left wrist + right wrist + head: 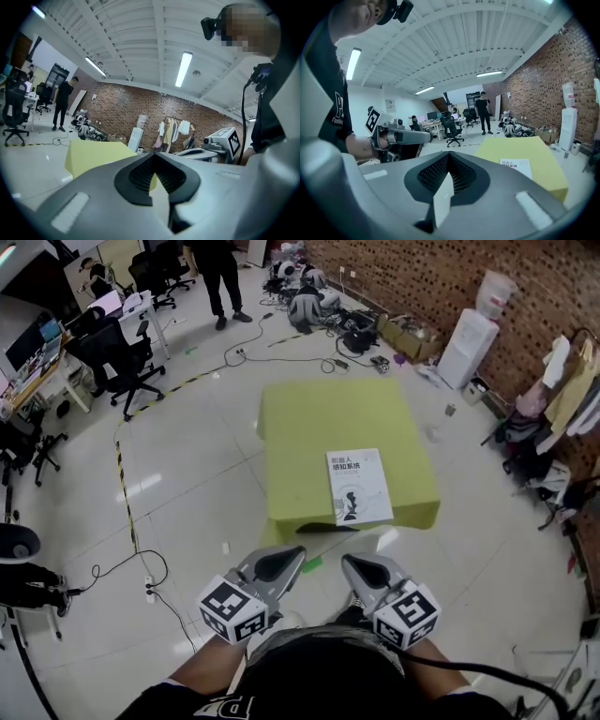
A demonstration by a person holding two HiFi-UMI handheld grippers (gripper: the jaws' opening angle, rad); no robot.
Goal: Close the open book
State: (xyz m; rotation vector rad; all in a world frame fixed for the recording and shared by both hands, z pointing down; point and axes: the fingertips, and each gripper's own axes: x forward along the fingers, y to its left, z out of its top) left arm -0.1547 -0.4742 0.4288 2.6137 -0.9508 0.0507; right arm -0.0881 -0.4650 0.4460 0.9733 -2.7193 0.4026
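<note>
A white book (359, 486) lies closed, cover up, at the near right edge of a yellow-green table (319, 418); its Chinese title is too small to read. Both grippers, left (286, 559) and right (361, 568), hover well short of it, jaws clenched on nothing. Cables (246, 354), chairs (122, 357) and a water dispenser (466, 345) ring the floor beyond.

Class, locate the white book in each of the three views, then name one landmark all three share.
Head view: book just right of centre, at the near edge of the table.
Left gripper view: not in it.
Right gripper view: book at lower right, lying on the table.
Shared landmark: the yellow-green table, also at lower left in the left gripper view.
</note>
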